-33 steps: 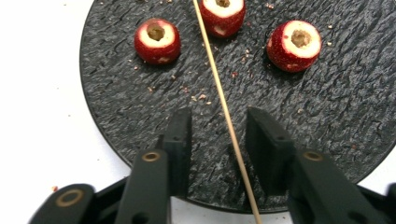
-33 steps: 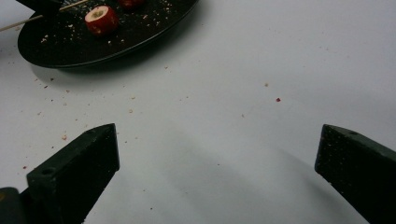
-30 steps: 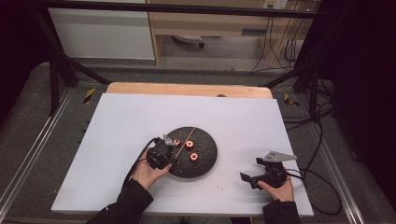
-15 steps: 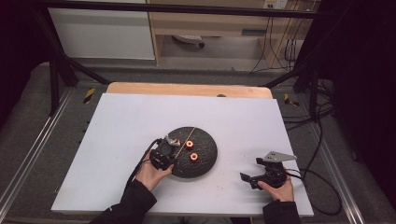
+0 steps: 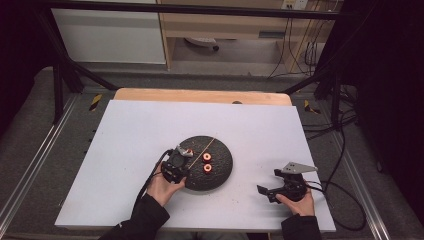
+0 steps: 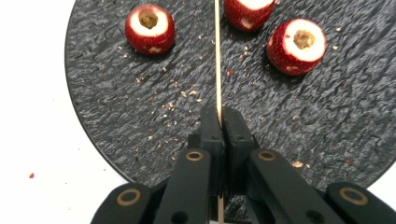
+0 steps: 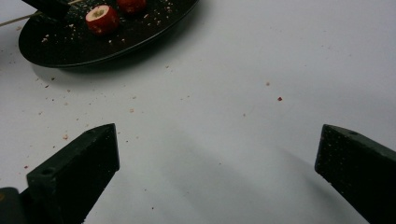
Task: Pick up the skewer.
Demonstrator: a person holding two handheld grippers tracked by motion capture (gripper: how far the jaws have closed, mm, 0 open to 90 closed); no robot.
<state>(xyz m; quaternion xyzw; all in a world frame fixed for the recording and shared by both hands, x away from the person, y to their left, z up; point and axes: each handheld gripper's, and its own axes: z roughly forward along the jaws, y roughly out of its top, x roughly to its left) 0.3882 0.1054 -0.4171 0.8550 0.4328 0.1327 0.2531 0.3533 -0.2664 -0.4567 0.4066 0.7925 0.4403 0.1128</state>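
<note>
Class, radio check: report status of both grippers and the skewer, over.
Left gripper shut on skewer, over black plate. Right gripper open, empty, on white table. Three cored strawberries on plate, none on skewer.

**Skewer pinched over the dark plate**

The left tool [image 6: 218, 122] has its jaws pressed together on a thin wooden skewer [image 6: 217, 56] that runs straight up across a round black textured plate [image 6: 116, 102]. Three cored strawberries [image 6: 150, 28] sit toward the plate's far edge amid scattered crumbs. White counter [image 6: 32, 116] lies beyond the plate's left rim.
</note>
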